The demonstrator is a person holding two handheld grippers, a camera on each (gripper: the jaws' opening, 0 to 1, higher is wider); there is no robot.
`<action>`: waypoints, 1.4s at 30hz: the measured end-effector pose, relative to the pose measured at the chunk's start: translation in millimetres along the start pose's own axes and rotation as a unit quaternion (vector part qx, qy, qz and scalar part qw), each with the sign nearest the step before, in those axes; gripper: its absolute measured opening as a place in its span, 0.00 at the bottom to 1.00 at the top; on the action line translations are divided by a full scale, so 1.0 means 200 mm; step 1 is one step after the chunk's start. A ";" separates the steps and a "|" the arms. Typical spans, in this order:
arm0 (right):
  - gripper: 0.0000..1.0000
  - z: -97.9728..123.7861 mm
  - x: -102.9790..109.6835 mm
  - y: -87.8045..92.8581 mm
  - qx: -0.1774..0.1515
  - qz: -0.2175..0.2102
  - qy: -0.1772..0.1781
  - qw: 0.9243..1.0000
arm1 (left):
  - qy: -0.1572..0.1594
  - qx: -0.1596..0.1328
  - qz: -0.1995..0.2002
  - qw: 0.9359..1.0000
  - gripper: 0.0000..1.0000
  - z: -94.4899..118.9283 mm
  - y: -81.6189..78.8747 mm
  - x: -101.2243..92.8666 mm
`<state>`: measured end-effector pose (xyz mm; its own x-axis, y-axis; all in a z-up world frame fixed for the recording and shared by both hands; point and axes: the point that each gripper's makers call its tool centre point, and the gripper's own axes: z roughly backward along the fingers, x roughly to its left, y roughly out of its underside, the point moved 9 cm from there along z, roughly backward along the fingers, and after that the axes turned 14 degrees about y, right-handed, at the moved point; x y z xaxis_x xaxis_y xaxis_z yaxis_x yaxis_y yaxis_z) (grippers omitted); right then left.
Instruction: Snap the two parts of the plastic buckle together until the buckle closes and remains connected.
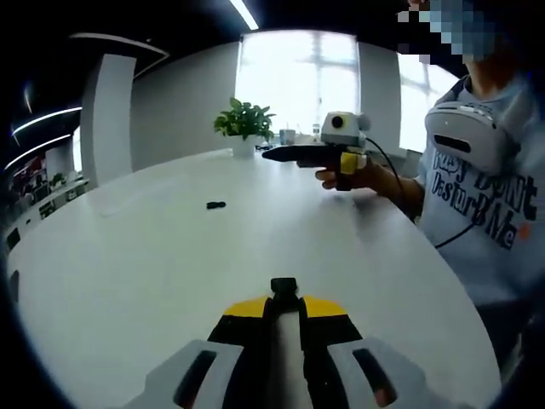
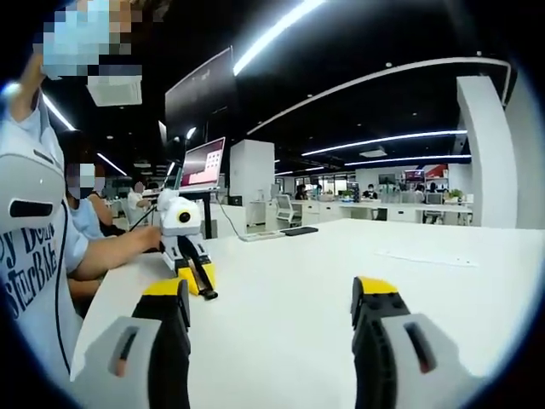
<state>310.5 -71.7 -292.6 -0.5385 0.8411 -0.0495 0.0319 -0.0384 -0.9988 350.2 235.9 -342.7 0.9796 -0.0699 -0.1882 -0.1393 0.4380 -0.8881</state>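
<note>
The left tongs [image 1: 284,294] are pinched narrow on one small black buckle half [image 1: 283,285], held low over the white worktop [image 1: 153,273]. The right tongs [image 2: 277,298] stand wide and empty. The other buckle half [image 1: 215,204] lies well ahead on the worktop. Both look light, stiff and slippery; I'd grip the body, leaving the mating end free. The right gripper view shows the left tongs from outside; the left gripper view shows the lying half.

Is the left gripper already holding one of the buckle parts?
Yes: in the left gripper view the left gripper has its jaws shut on a small black plastic buckle part at their tips.
</note>
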 end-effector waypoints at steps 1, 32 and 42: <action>0.78 0.00 0.00 -0.01 0.000 0.001 0.002 1.000 | 0.000 0.001 -0.001 1.000 0.12 0.00 0.00 0.00; 0.72 -0.31 -0.19 -0.14 0.049 0.091 -0.006 0.995 | -0.005 0.007 -0.008 1.000 0.12 0.00 0.00 -0.01; 0.65 -0.34 -0.26 -0.02 0.053 0.016 0.019 0.998 | -0.005 0.005 -0.008 1.000 0.12 0.00 0.00 -0.01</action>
<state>395.9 -77.6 -285.7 -0.5056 0.8588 -0.0825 -0.0423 -0.1203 -0.9918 348.6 236.7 -341.6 0.9830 -0.0678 -0.1707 -0.1232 0.4458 -0.8866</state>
